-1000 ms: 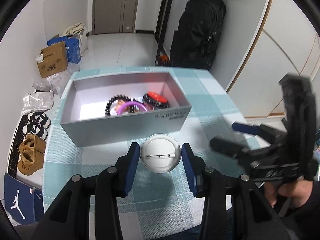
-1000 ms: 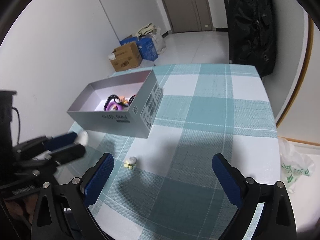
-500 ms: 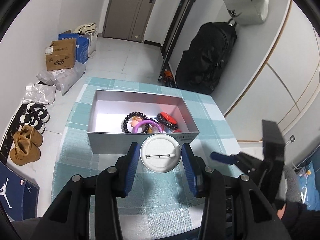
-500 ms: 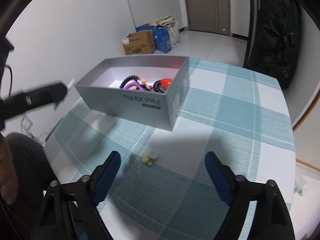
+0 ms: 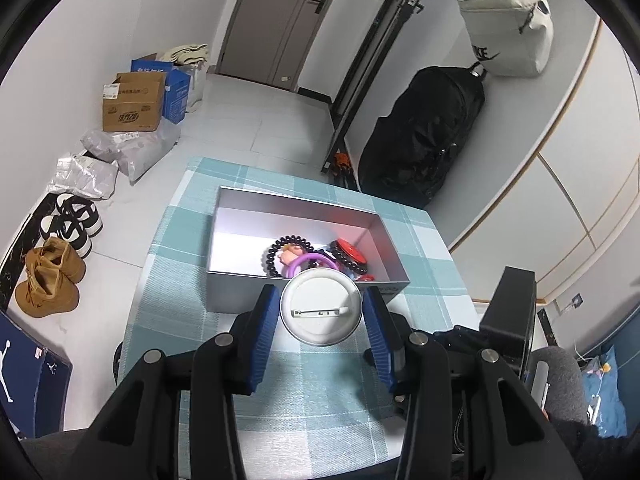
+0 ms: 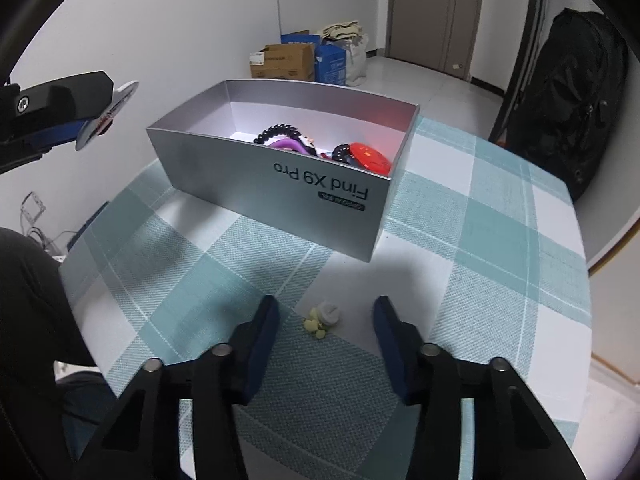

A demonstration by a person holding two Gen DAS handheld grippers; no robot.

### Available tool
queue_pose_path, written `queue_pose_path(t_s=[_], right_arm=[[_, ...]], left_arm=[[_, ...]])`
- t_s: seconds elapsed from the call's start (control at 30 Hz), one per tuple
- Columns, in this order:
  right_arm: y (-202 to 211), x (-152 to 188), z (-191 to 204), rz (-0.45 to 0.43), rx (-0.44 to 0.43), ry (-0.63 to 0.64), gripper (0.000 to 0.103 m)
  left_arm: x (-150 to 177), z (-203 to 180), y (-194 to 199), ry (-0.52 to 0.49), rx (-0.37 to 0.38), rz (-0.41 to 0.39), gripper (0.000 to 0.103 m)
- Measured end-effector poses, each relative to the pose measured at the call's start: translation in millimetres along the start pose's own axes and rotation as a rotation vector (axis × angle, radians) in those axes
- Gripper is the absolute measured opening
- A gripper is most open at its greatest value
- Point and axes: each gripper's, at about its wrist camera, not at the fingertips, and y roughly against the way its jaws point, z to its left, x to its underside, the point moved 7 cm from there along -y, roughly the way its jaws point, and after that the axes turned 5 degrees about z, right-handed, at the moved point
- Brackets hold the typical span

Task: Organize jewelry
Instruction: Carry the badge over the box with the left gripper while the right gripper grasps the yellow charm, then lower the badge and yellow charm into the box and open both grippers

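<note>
My left gripper (image 5: 320,312) is shut on a round white pin badge (image 5: 320,306), back side up, held high above the near wall of the silver box (image 5: 240,292). The box (image 6: 280,184) holds a black bead bracelet (image 5: 276,252), a purple ring (image 5: 312,260) and a red badge (image 5: 350,250). The badge also shows in the right wrist view (image 6: 106,114) at the far left, above and left of the box. My right gripper (image 6: 326,316) is open, low over the tablecloth, with a small yellow and white trinket (image 6: 324,318) lying between its fingers.
The box stands on a teal and white checked tablecloth (image 6: 480,240). A black backpack (image 5: 424,140) leans beyond the table. Cardboard boxes (image 5: 132,100) and shoes (image 5: 52,276) lie on the floor to the left. My leg (image 6: 32,300) is by the table's left edge.
My left gripper has risen with the badge and moved toward the box. My right gripper has moved forward and down, and narrowed its opening, so the small trinket now lies between its fingers.
</note>
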Motion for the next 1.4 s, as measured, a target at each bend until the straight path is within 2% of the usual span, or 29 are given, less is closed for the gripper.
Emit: queue_pose_path(t_s=[0.03, 0.1, 0.13, 0.23, 0.4, 0.6, 0.83, 1.07, 1.4], right_arm=[[0.7, -0.1, -0.1, -0.003, -0.001, 0.000, 0.033], [1.7, 0.0, 1.3, -0.005, 0.002, 0.008, 0.015], [1.7, 0.3, 3.1, -0.006, 0.005, 0.019, 0.013], [3.2, 0.8, 7.1, -0.012, 0.012, 0.039, 0.012], [10.7, -3.0, 2.0, -0.035, -0.020, -0.001, 0.011], [33.5, -16.2, 0.7, -0.115, -0.085, -0.036, 0.012], [61.5, -41.5, 9.4, -0.221, -0.166, -0.016, 0.011], [63.9, -65.8, 7.9, -0.243, -0.222, -0.032, 0.012], [41.0, -91.8, -14.6, -0.207, -0.298, -0.118, 0.012]], left_arm=[[-1.1, 1.1, 0.3, 0.002, -0.004, -0.004, 0.038], [-2.1, 1.8, 0.9, 0.005, 0.000, -0.008, 0.038], [-3.0, 2.0, 1.7, 0.005, -0.002, -0.013, 0.038], [-4.7, 3.0, 2.6, 0.003, -0.004, -0.021, 0.037], [-6.3, 6.3, 1.9, 0.014, -0.005, -0.022, 0.038], [-9.9, 5.8, -0.6, 0.009, -0.008, -0.024, 0.038], [-19.9, 5.3, -7.2, 0.011, -0.010, -0.023, 0.038], [-35.5, 6.0, -22.6, 0.025, -0.014, -0.013, 0.038], [-43.9, 8.7, -49.8, 0.043, -0.036, 0.038, 0.038]])
